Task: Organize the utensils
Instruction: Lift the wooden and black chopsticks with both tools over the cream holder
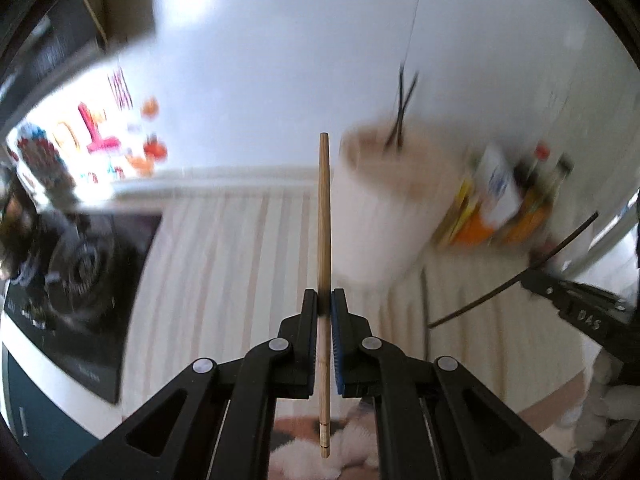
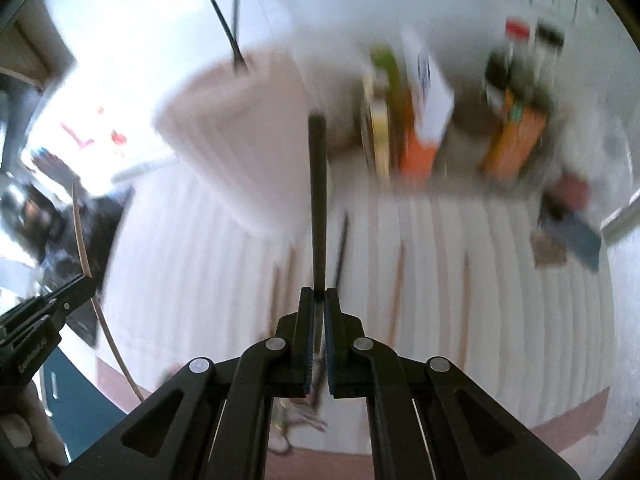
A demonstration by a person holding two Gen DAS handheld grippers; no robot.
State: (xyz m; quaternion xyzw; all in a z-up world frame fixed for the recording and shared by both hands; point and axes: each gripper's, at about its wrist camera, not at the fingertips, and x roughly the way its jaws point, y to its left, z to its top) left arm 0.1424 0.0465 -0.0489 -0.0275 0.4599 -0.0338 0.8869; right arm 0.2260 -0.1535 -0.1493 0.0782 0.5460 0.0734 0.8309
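- Two claws, one in each of my hands; my left claw (image 1: 325, 300) is pressed together on one pale wooden chopstick (image 1: 324, 216), which stands upright between the pads and sticks out both above and below them
- My right claw (image 2: 319, 300) is pressed together on one dark chopstick (image 2: 318, 200); it too rises straight up from the pads; its lower end is lost in blur
- One white cup-shaped holder (image 1: 380, 216) stands on the striped cloth (image 1: 224, 256) just right of the wooden stick in the left view; two dark chopsticks (image 1: 402, 108) already stand in it, crossing each other above the rim
- In the right view the same holder (image 2: 236, 136) sits up and left of my dark stick, with the two dark sticks (image 2: 232, 36) leaning out of it
- Loose sticks lying on the cloth in the right view: one dark one (image 2: 341, 248) just right of my claw, and at least two pale ones (image 2: 397, 288) further right; blur keeps me from counting more surely
- A cluster of bottles and packets (image 2: 468, 112) stands behind the cloth by the wall; too smeared to count
- One stove burner (image 1: 80, 264) lies left of the cloth in the left view
- Each claw shows at the edge of the other's view, well apart; both sticks are held clear of the cloth.
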